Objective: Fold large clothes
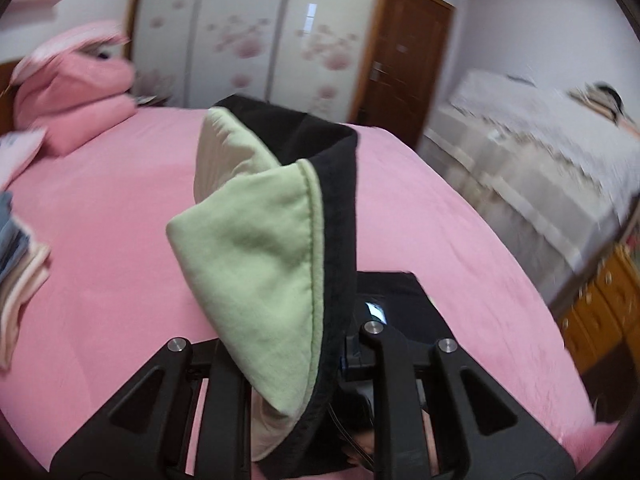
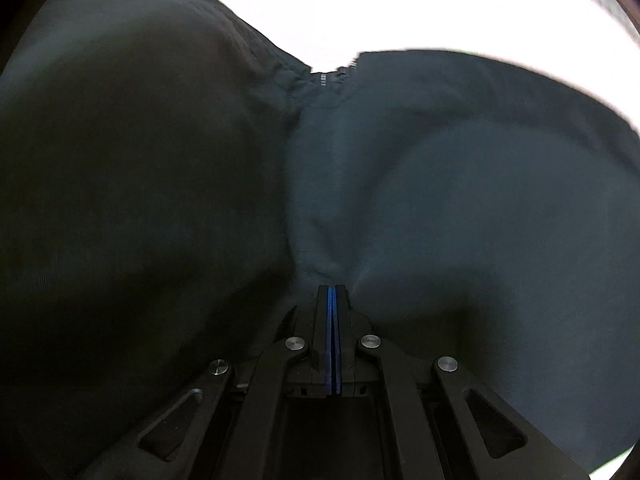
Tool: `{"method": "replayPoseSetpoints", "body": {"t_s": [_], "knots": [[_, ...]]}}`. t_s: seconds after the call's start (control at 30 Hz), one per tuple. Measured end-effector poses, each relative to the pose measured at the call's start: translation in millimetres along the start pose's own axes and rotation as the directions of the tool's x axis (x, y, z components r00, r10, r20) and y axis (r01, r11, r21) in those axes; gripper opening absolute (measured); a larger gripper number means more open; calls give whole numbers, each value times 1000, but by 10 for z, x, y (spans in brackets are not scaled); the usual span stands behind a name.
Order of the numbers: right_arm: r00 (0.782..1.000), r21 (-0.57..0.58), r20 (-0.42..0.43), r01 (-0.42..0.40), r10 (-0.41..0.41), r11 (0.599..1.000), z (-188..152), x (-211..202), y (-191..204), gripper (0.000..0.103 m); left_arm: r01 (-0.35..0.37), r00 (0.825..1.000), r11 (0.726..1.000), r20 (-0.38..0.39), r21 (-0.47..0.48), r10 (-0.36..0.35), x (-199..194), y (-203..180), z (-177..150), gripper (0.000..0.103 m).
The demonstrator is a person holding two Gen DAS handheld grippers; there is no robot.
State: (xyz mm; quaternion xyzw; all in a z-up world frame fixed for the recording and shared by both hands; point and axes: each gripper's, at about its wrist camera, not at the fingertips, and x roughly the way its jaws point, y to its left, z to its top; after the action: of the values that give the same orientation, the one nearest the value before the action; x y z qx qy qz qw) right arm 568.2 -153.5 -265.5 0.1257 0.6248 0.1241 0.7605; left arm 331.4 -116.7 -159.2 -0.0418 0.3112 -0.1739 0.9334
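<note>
The garment (image 1: 280, 240) is black outside w/ a pale green lining. In the left wrist view it rises from the bottom centre of the frame up to mid-frame, a fold of green lining turned outward to the left and a black band running along its right edge. It is lifted clear above the pink bed (image 1: 100, 220), which fills the middle and lower frame.

Left gripper (image 1: 304, 400): fabric runs down between the fingers at bottom centre and hides the pads; fingers look nearly closed and clamped on the garment edge.

In the right wrist view the same garment (image 2: 440, 180) fills nearly the whole frame as dark cloth, w/ a gathered seam and a small grey tag near top centre. Right gripper (image 2: 332, 292): fingers fully closed, blue pads pressed together at lower centre, cloth puckering right at the tips, so it is pinching the garment. A washed-out pale surface shows along the top of that frame; can't tell what it is.

Around, left wrist view:
- folded pink bedding (image 1: 76, 88), upper left, on the bed
- stack of folded clothes (image 1: 20, 264), left edge, blurred
- wardrobe (image 1: 256, 36) w/ pink flower print, top centre
- brown door (image 1: 404, 64), right of the wardrobe
- white covered furniture (image 1: 532, 160), right side
- wooden drawers (image 1: 604, 304), lower right
</note>
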Motion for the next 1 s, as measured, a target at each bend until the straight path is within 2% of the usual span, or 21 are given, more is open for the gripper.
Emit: {"method": "replayPoseSetpoints", "body": {"t_s": [0.07, 0.1, 0.17, 0.23, 0.27, 0.47, 0.57, 0.6, 0.7, 0.83, 1.0], "knots": [[995, 59, -9, -99, 100, 993, -11, 2, -173, 0, -9, 1000, 997, -22, 71, 10, 54, -273, -69, 14], [985, 110, -20, -170, 173, 979, -25, 10, -301, 0, -24, 999, 991, -35, 128, 28, 83, -450, -118, 14], [958, 221, -34, -270, 284, 937, -70, 26, -508, 0, -41, 997, 980, -50, 194, 51, 119, -727, -214, 14], [922, 312, -38, -356, 386, 881, -131, 41, -693, 0, -46, 995, 976, -79, 211, 64, 150, -977, -316, 15], [910, 324, -42, -379, 413, 867, -169, 47, -720, 0, -54, 993, 975, -93, 216, 75, 166, -1091, -365, 15], [844, 283, -151, -461, 514, 841, -212, 25, -940, 0, -102, 981, 950, -130, 294, 146, 262, -1775, -652, 15], [824, 281, -194, -474, 533, 835, -209, -23, -1010, 0, -128, 974, 933, -136, 337, 182, 336, -2095, -759, 15], [822, 292, -198, -471, 535, 832, -201, -41, -1036, 0, -132, 973, 930, -132, 343, 187, 353, -2202, -787, 15], [834, 292, -194, -453, 516, 842, -117, -108, -1152, 0, -122, 974, 934, -139, 336, 178, 384, -2451, -832, 16], [837, 277, -189, -456, 513, 846, 74, -177, -1241, 0, -125, 978, 913, -109, 388, 180, 458, -2803, -872, 17], [879, 221, -116, -431, 462, 875, 429, -456, -1403, 0, -109, 981, 889, -98, 444, 170, 686, -3184, -918, 18]]}}
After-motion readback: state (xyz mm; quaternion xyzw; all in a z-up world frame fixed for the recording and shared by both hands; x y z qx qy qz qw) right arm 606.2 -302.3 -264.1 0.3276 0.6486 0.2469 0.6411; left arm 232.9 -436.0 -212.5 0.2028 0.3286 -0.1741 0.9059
